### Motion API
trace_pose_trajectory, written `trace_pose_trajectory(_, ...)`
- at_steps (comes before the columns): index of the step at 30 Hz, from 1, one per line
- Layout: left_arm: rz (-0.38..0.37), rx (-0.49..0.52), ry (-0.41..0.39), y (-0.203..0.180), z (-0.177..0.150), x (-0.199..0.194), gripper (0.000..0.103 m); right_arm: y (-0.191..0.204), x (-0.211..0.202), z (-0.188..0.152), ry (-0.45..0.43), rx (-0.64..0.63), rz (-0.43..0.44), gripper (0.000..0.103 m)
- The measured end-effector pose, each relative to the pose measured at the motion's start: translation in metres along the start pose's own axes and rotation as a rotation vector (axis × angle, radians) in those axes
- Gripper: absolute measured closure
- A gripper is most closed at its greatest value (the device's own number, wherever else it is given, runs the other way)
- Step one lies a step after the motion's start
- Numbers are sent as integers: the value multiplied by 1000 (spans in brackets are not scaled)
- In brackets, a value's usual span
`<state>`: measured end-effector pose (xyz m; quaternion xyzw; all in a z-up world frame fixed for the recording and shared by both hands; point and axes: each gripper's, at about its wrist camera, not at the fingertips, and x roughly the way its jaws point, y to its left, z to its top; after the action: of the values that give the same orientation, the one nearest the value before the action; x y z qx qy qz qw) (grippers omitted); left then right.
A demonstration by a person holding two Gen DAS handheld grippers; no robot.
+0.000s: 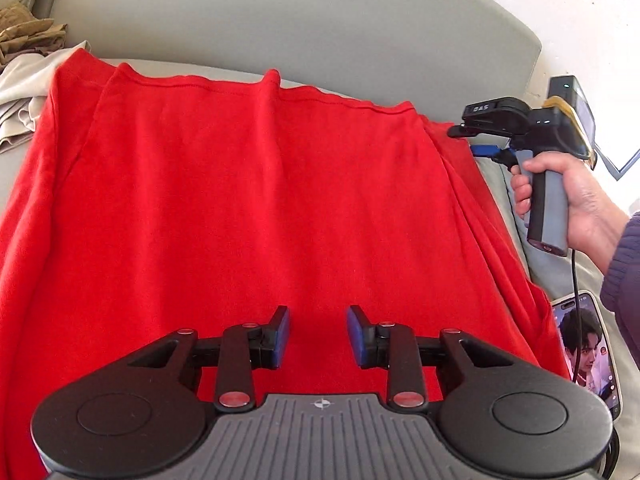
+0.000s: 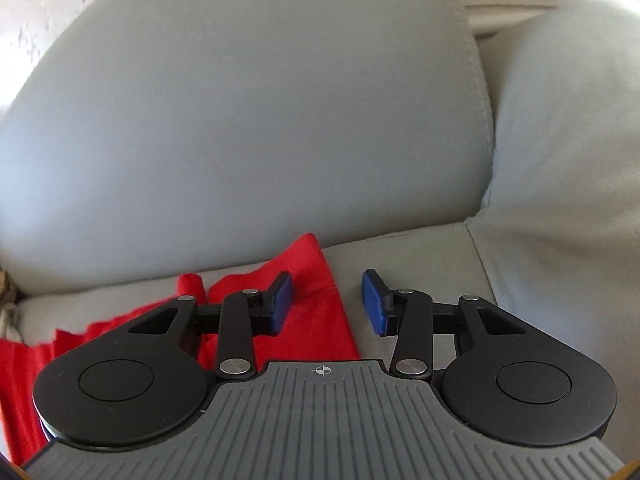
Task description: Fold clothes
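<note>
Left wrist view: my red garment (image 1: 248,200) lies spread flat over the seat of a grey sofa (image 1: 280,20), its hem running along the foot of the backrest. My left gripper (image 1: 318,334) hovers over the near part of the cloth, its blue-padded fingers (image 1: 282,330) parted with a clear gap between them and nothing held; I cannot tell whether the tips touch the fabric.

At the garment's far right corner I see my right gripper (image 1: 460,131) from the side, gripped by a hand (image 1: 576,200) around its grey handle, a dark sleeve (image 1: 624,264) at the wrist. Its nose sits right at the cloth's edge. From this angle I cannot judge its opening.

Right wrist view settles that: the right gripper (image 2: 326,304) is released, fingers spread wide, empty. The left pad (image 2: 280,296) hangs over the red garment's (image 2: 312,304) corner, the right one over bare grey cushion just beside the edge. Beyond rise the backrest and the padded armrest (image 2: 568,160).

Only the left view shows the rest: a phone (image 1: 588,344) with a lit screen lying on the seat by the garment's right side, a cable trailing from the right gripper's handle, and a heap of beige and olive clothes (image 1: 28,60) at the far left.
</note>
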<state>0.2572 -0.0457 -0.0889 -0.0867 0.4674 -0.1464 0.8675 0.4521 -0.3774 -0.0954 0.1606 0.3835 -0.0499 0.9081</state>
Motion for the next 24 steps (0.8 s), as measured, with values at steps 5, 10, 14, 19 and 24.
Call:
trace_pose_trajectory(5, -17, -3, -9, 0, 0, -2, 74, 24, -17, -12, -57, -178, -35, 96)
trace_pose_trajectory(10, -75, 1, -46, -5, 2, -15, 74, 31, -86, -9, -250, -211, -143, 96)
trace_pose_trajectory(14, -133, -4, -80, -7, 2, -29, 74, 38, -155, -3, -419, -264, -280, 96)
trace_pose_trajectory(19, -240, -41, -80, -6, 0, -39, 74, 35, -203, 0, -519, -344, -471, 96)
trace_pose_trajectory(24, -326, -79, -25, -13, -5, -29, 74, 21, -225, -1, -544, -396, -642, 96)
